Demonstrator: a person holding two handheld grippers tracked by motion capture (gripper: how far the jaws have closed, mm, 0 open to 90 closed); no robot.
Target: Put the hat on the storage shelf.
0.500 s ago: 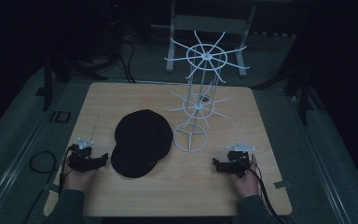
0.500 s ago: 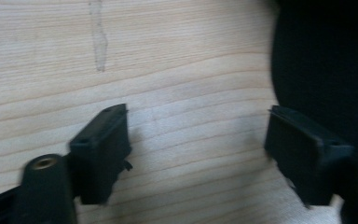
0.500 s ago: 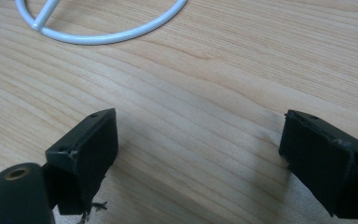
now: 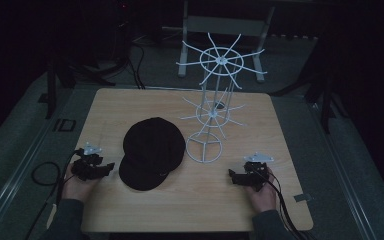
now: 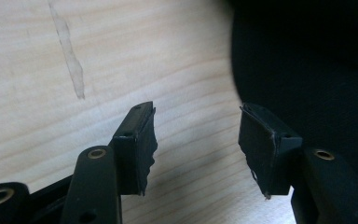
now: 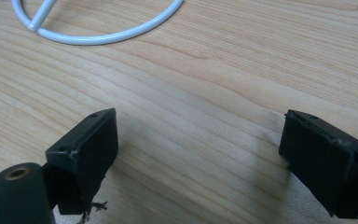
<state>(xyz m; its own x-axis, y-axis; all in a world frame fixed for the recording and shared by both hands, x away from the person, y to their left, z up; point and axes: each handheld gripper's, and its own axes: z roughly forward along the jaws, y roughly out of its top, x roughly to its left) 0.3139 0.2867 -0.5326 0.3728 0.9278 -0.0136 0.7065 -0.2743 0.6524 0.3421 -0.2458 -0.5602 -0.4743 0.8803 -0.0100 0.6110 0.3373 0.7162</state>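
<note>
the black fabric cap (image 4: 152,152) lies flat on the wooden table (image 4: 145,105), beside the white wire rack (image 4: 215,95) (nothing hung yet). left gripper (image 4: 96,167) and right gripper (image 4: 241,176): jaws spread, empty; grasping and hanging remain.

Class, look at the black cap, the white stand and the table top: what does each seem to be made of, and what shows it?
Black cap: probably woven fabric, matte; it lies soft and gives no glare.
White stand: likely metal wire with a glossy white coat; thin rods, round ring base.
Table top: pale wood or wood-look laminate, smooth; grain lines run across it.
</note>
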